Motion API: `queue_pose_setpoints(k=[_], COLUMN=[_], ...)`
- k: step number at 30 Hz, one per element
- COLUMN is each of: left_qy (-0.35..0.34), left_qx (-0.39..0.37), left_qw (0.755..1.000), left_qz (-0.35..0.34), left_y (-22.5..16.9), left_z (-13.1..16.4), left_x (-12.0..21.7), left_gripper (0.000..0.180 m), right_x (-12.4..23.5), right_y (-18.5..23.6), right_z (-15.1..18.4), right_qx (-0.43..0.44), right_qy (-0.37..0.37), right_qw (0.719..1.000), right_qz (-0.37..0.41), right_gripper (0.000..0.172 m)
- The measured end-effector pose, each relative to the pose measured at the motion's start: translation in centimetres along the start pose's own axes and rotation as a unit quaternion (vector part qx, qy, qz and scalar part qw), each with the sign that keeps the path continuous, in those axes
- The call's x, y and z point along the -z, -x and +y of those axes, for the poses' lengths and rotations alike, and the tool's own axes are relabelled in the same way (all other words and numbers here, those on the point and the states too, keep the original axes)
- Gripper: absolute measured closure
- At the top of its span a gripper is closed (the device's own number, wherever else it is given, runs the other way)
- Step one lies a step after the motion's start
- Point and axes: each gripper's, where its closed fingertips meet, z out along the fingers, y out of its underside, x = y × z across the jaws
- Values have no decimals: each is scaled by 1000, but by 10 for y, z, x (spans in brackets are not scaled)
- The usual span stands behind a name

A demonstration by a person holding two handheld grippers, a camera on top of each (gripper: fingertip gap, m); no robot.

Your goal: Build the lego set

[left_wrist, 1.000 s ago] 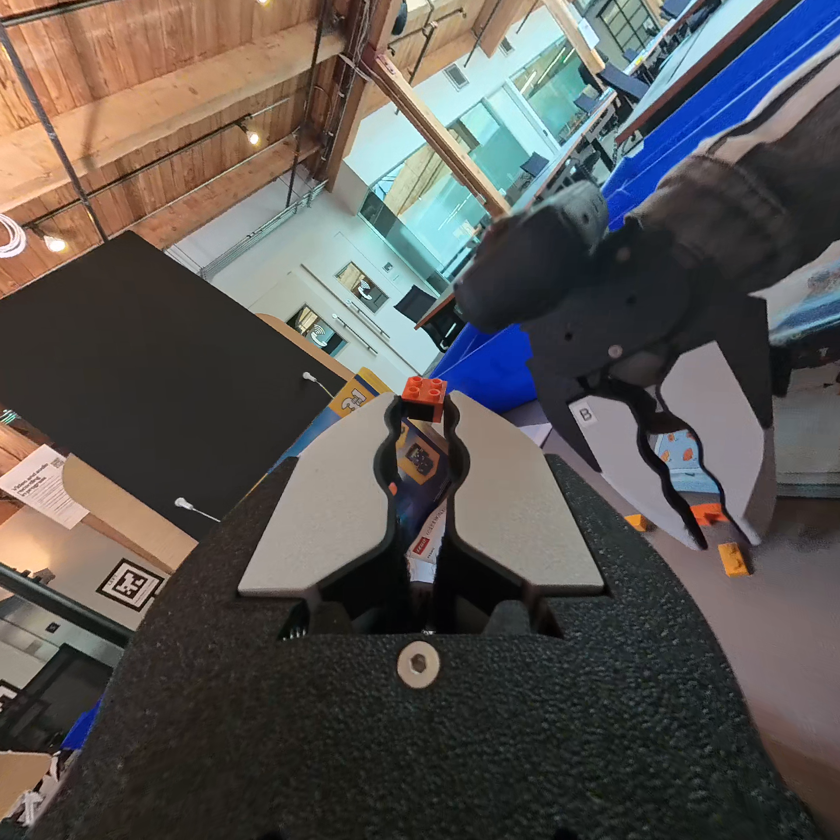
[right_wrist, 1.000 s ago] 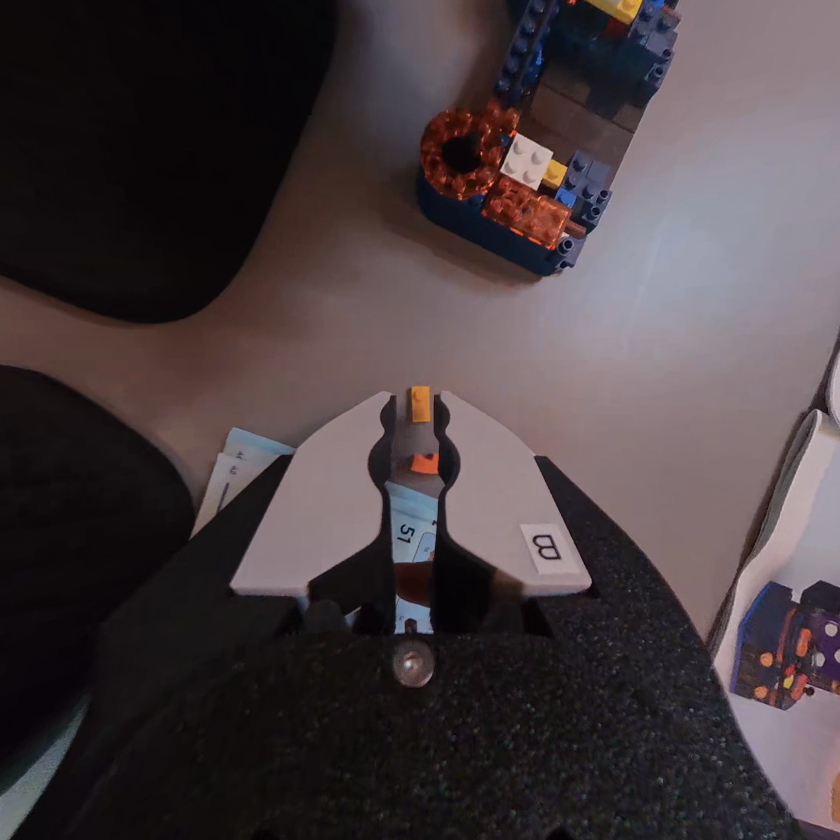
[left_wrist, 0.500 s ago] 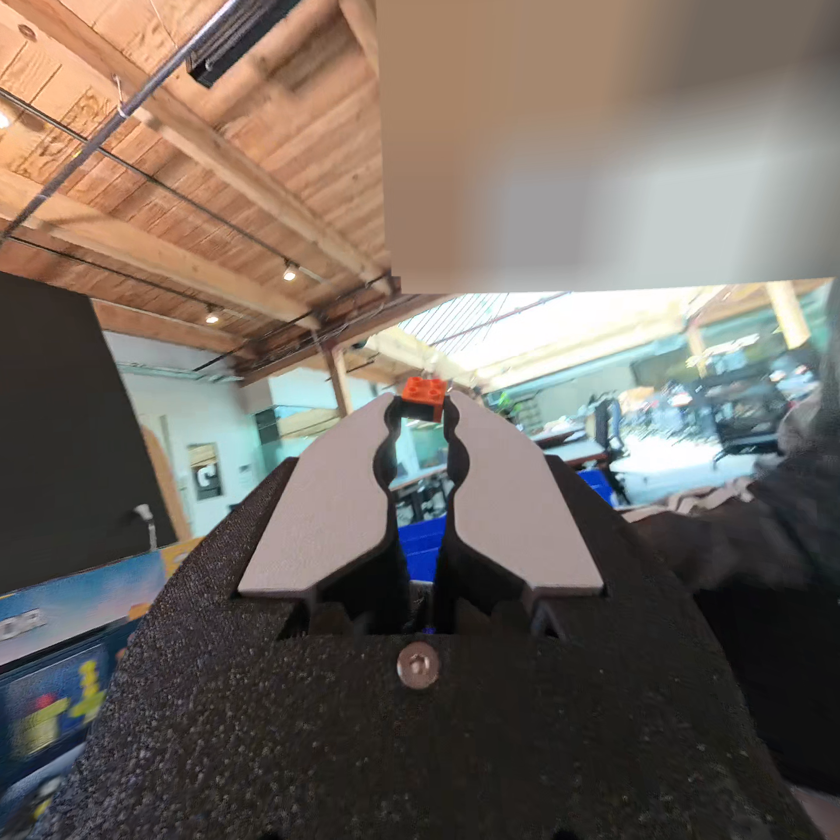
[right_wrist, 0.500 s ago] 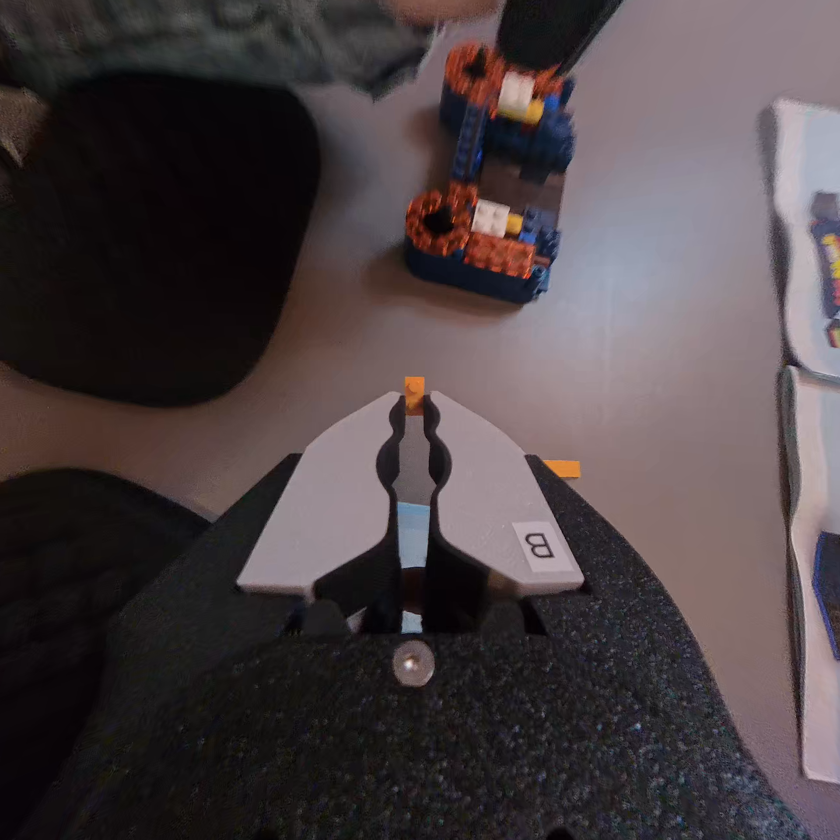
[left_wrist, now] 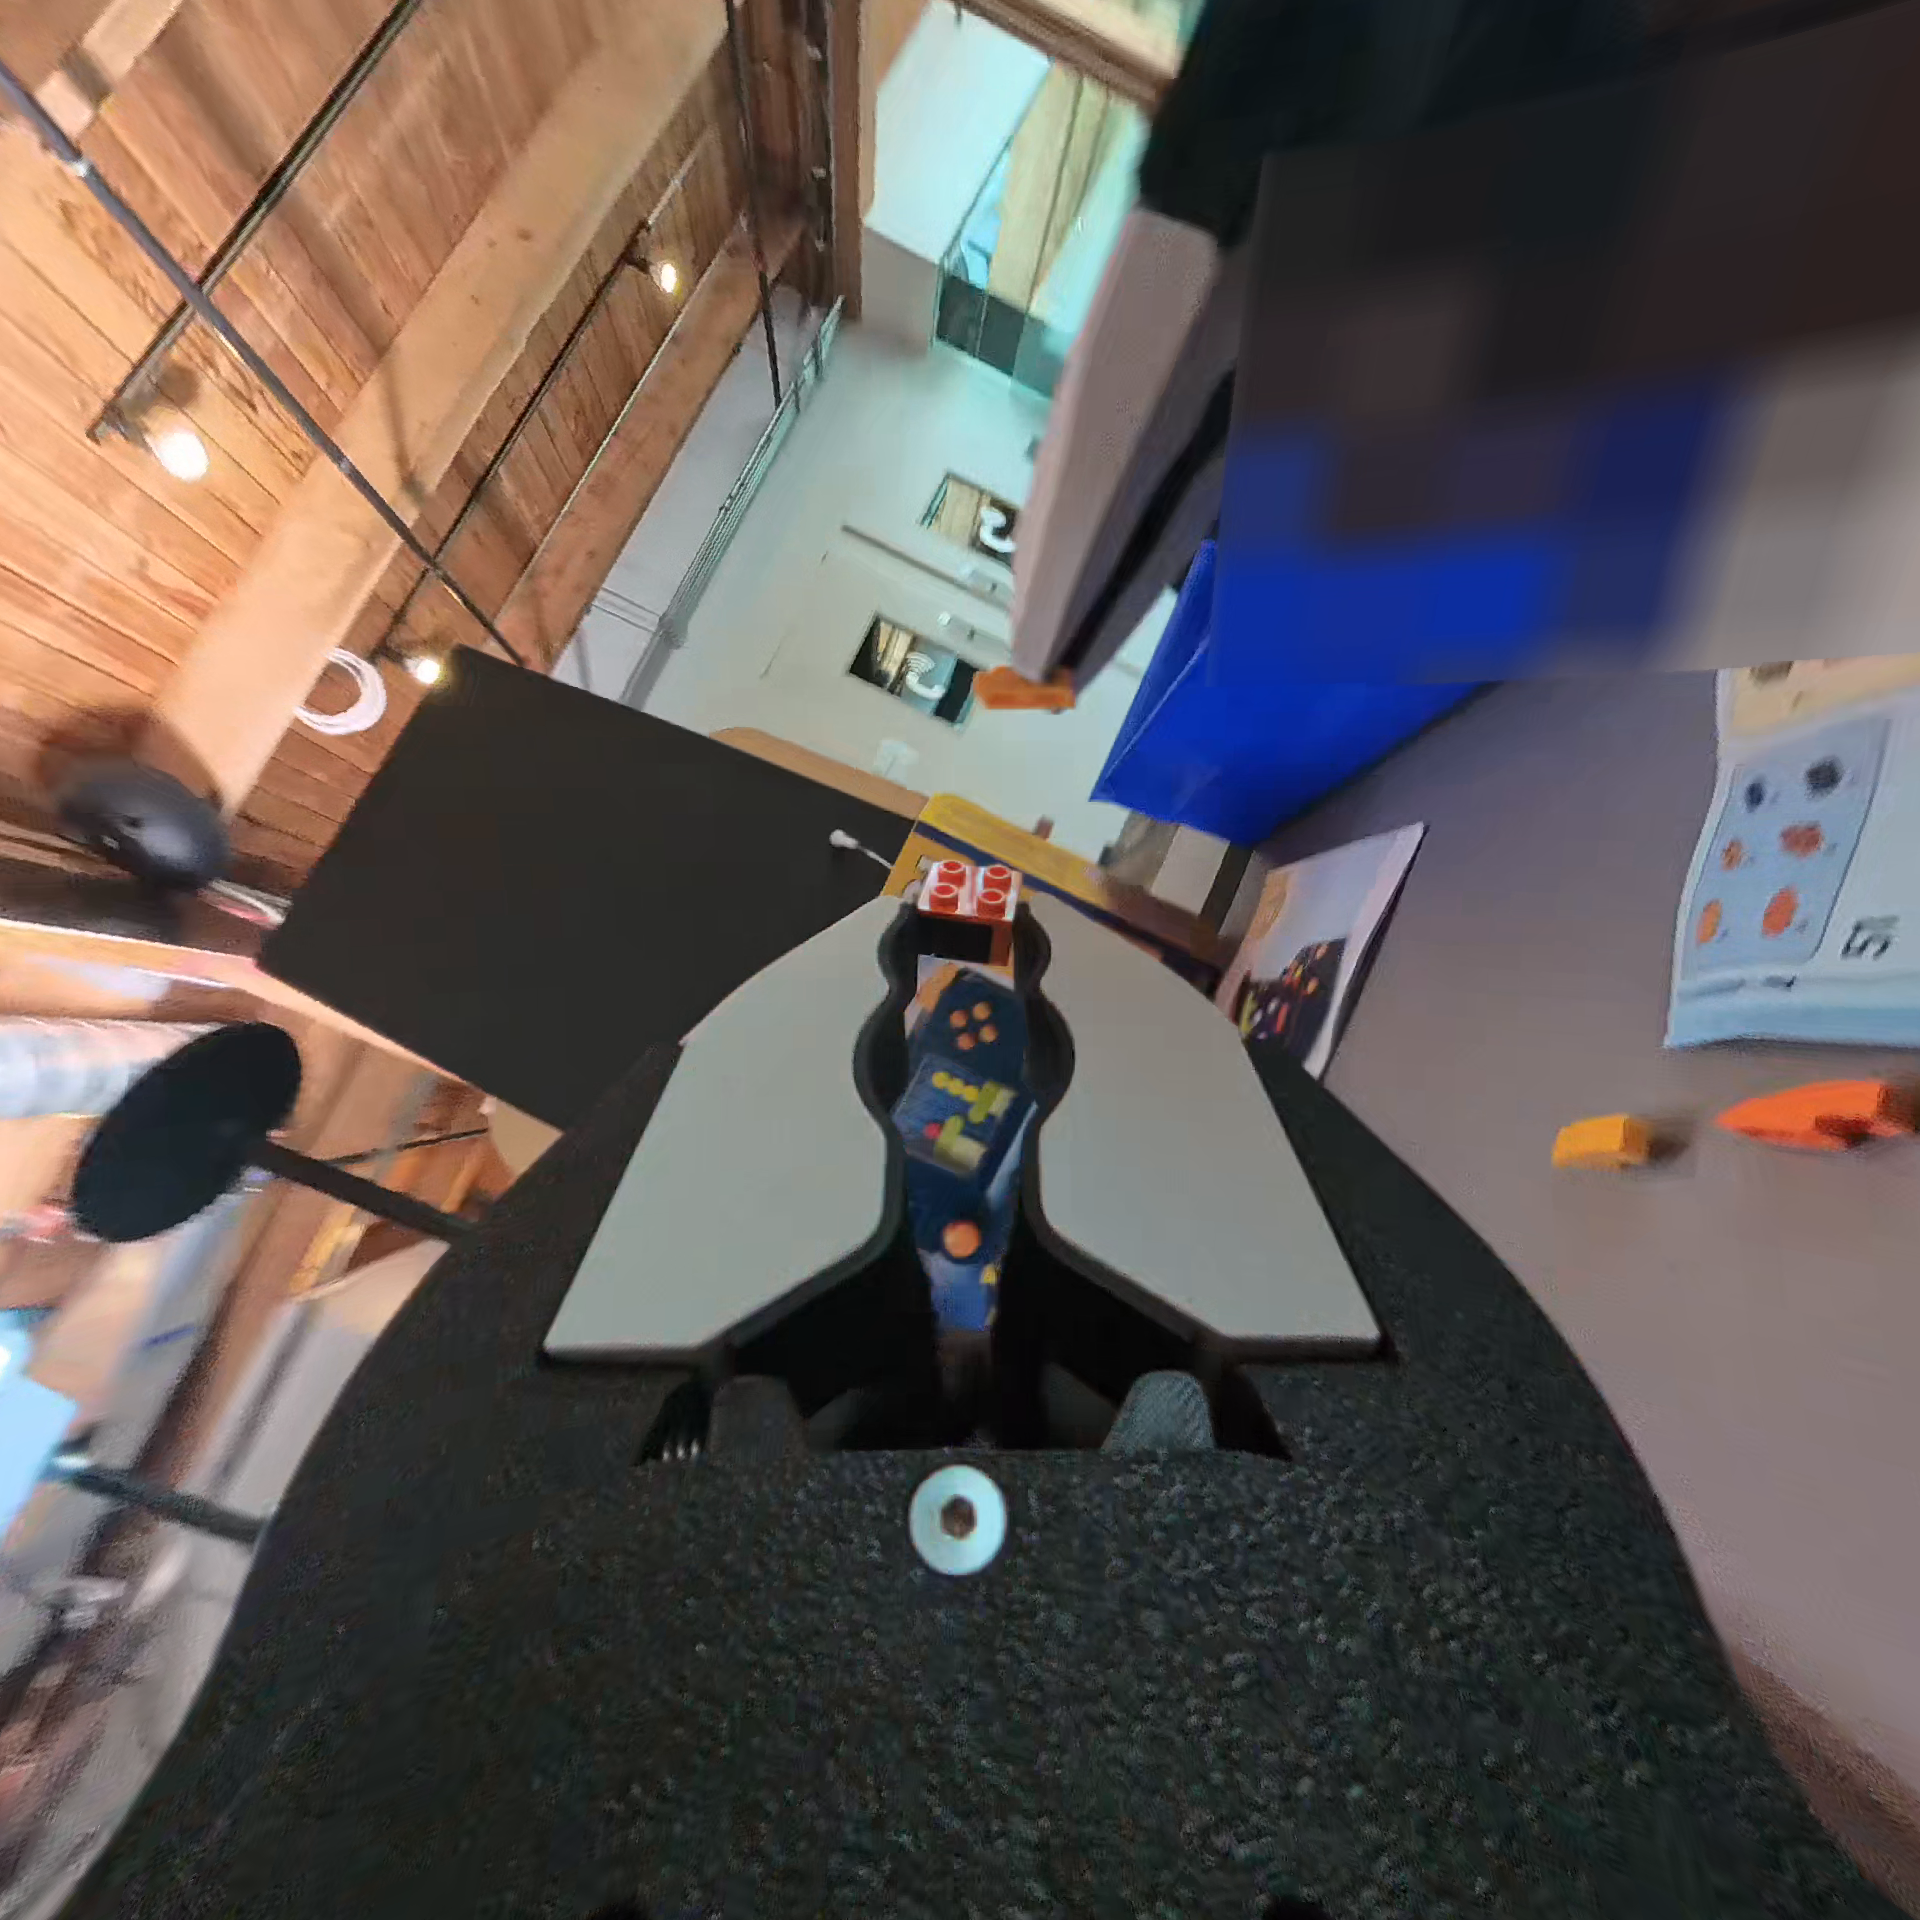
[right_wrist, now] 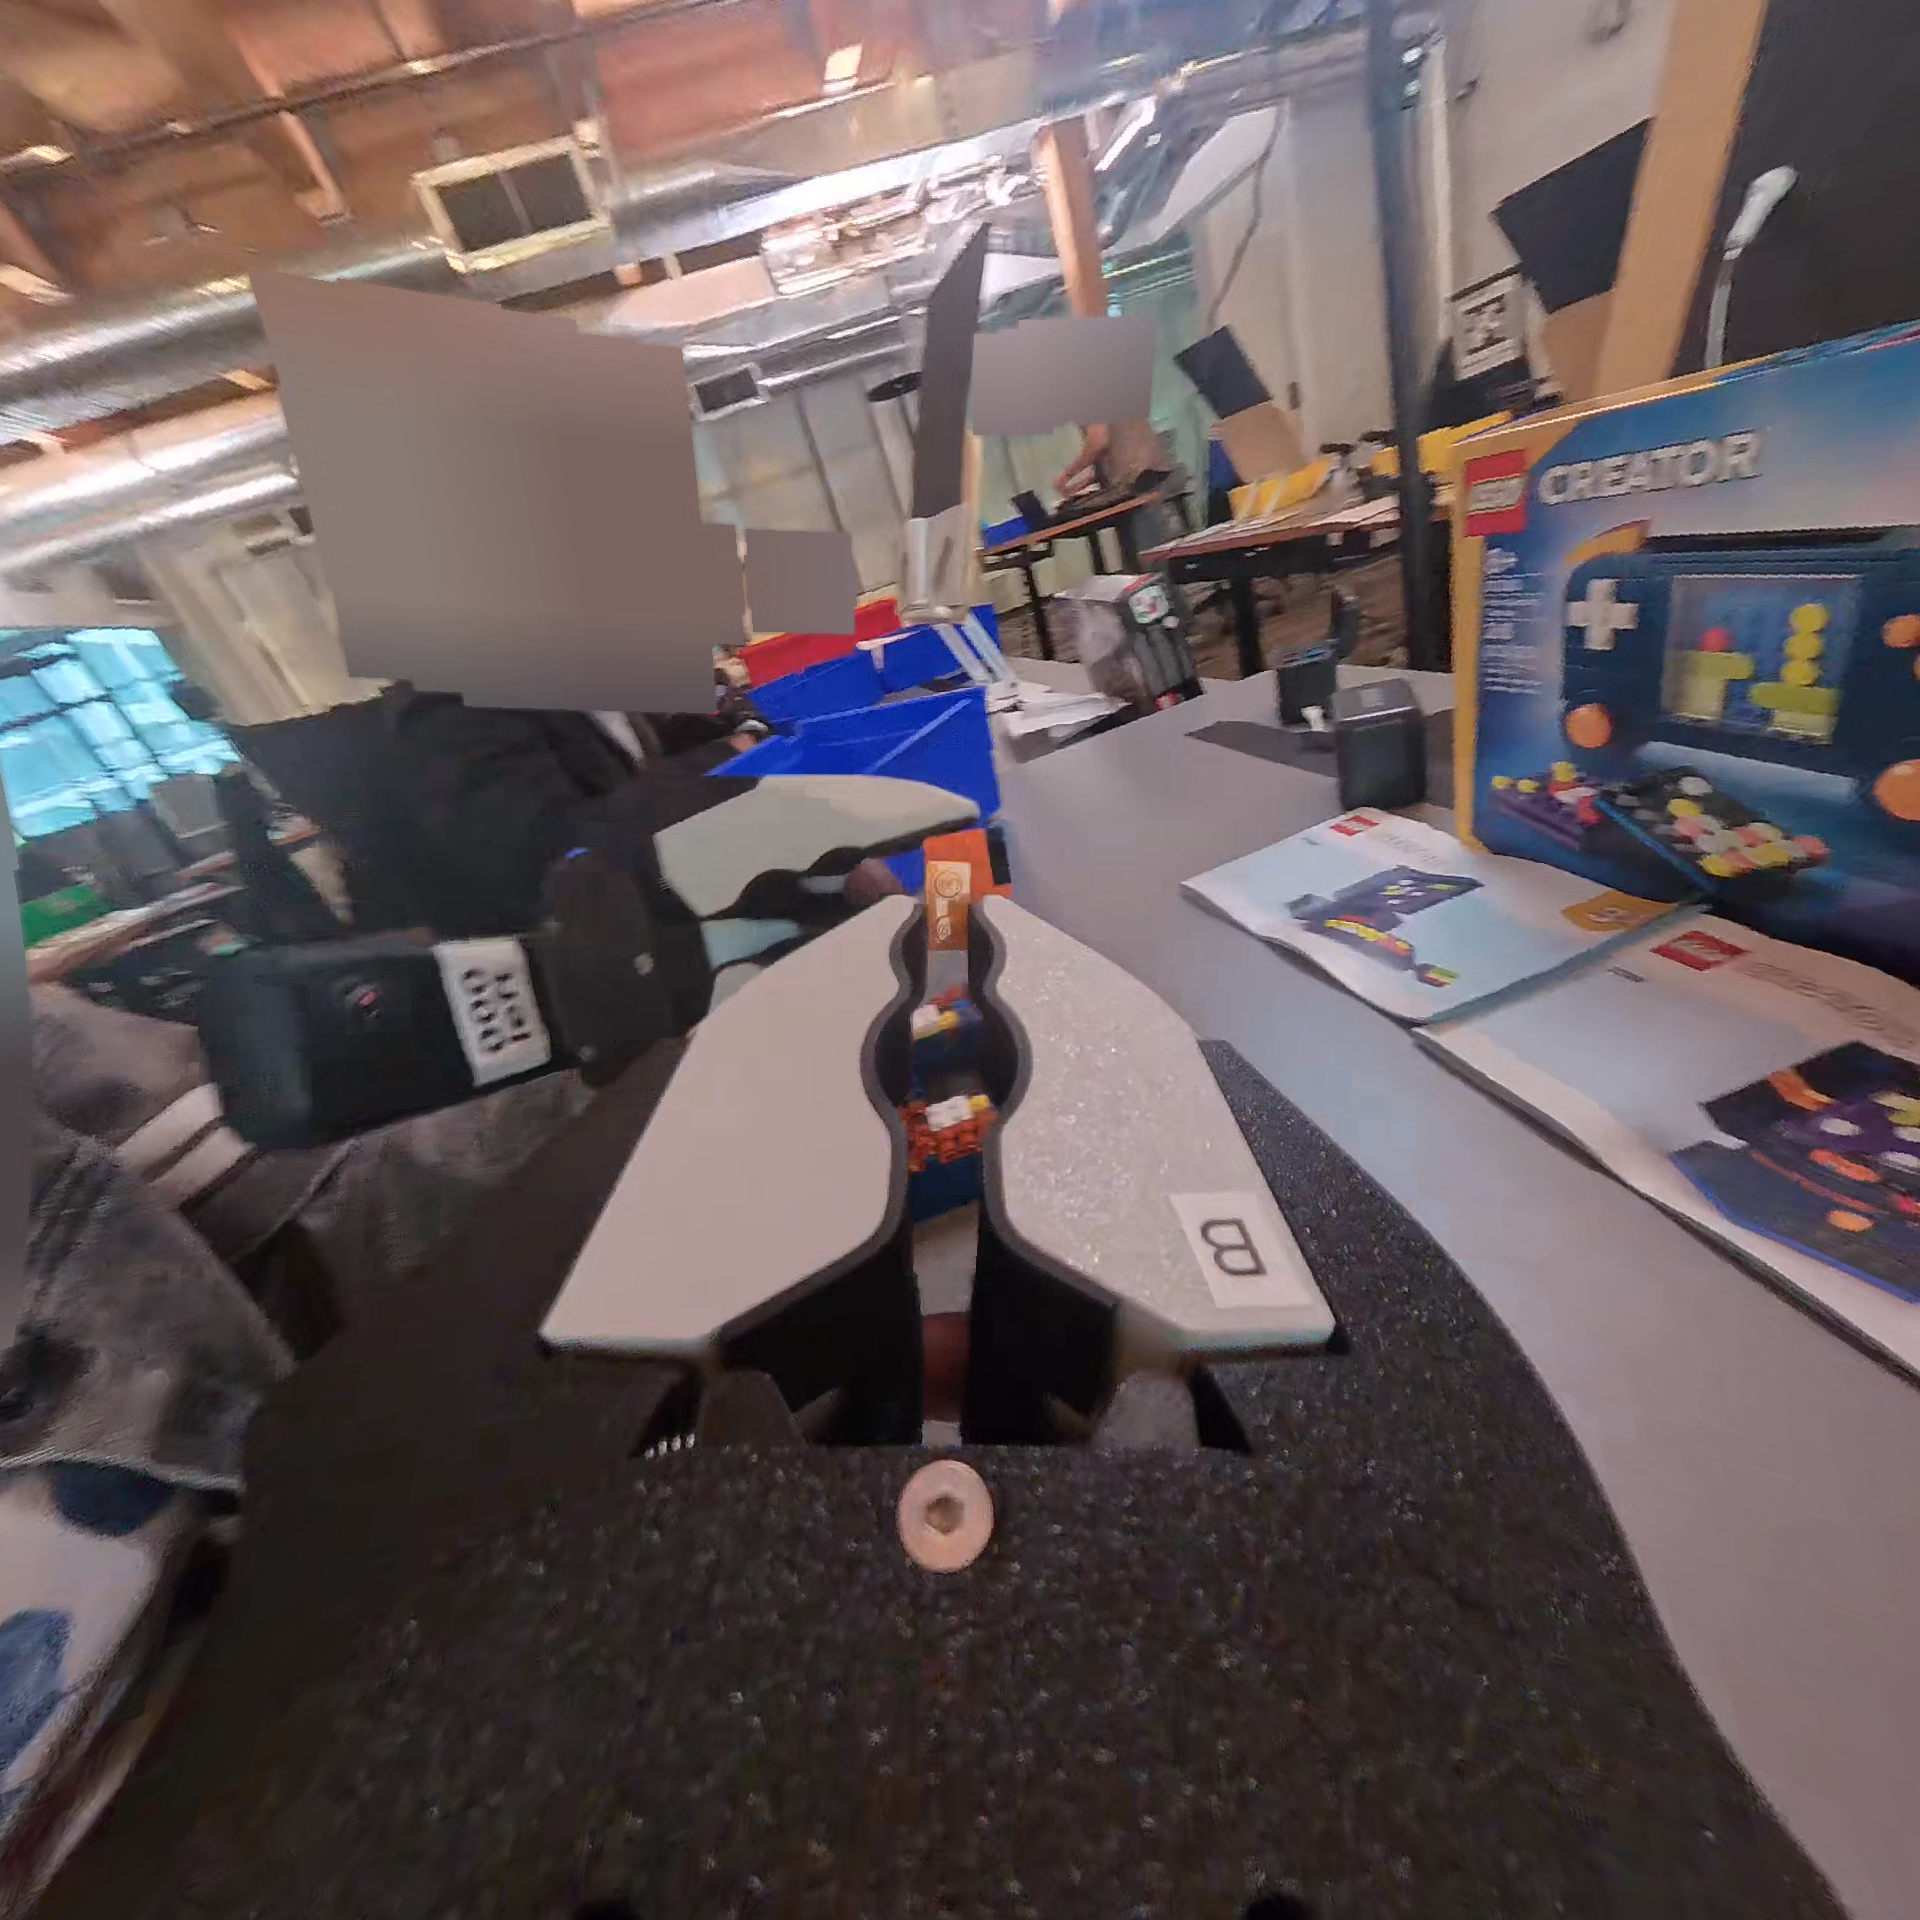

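Left wrist view: left gripper (left_wrist: pixel 968 920) clamped on a red-orange two-by-two brick (left_wrist: pixel 969 894), studs up toward the camera, both fingertips pressing its sides, raised clear of the grey table (left_wrist: pixel 1621 1351). Above and to the right, the right gripper's grey finger (left_wrist: pixel 1117 436), blurred, with a small orange plate (left_wrist: pixel 1023 688) at its tip. Further right on the table, an orange-yellow piece (left_wrist: pixel 1600 1141), a longer orange piece (left_wrist: pixel 1813 1114), and an open instruction sheet (left_wrist: pixel 1787 862).

Right wrist view: at left, left gripper (right_wrist: pixel 971 847) lying sideways with the brick (right_wrist: pixel 966 862) at its tip. Centre, right gripper (right_wrist: pixel 948 920) pinched on the thin orange plate (right_wrist: pixel 948 904), held on edge, just beside or touching the brick; cannot tell which. Below, through the fingers, a dark blue brick model (right_wrist: pixel 940 1127). At right, booklets (right_wrist: pixel 1434 935) and a set box (right_wrist: pixel 1704 665).

Best handled, as a judgement: keep the brick steady, square the plate to the studded face, press straight, firm grip on both.
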Motion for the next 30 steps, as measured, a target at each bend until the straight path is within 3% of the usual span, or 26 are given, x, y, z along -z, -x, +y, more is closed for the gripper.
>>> queue_pose_setpoints(k=[2,9,19,25,30], left_qy=[21,51,40,29,31], left_qx=[-32,1,-22,-60,-138], left_qw=[999,999,999,998,990], left_qz=[1,11,7,7,-1], left_y=[-6,-9,-14,-14,-16], left_z=[1,3,-9,-10,-13], left_x=[-2,-4,-4,-1,1], left_gripper=[164,165,165,165,165], right_x=[-1,-8,-12,-12,-11], right_y=[-6,-8,-9,-7,-6], right_z=[1,5,13,15,17], right_qx=[36,178,157,199,256], right_qy=[3,25,30,55,83], right_qw=[998,972,976,966,946], right_qz=[48,152,147,156,179], right_gripper=[165,165,165,165,165])
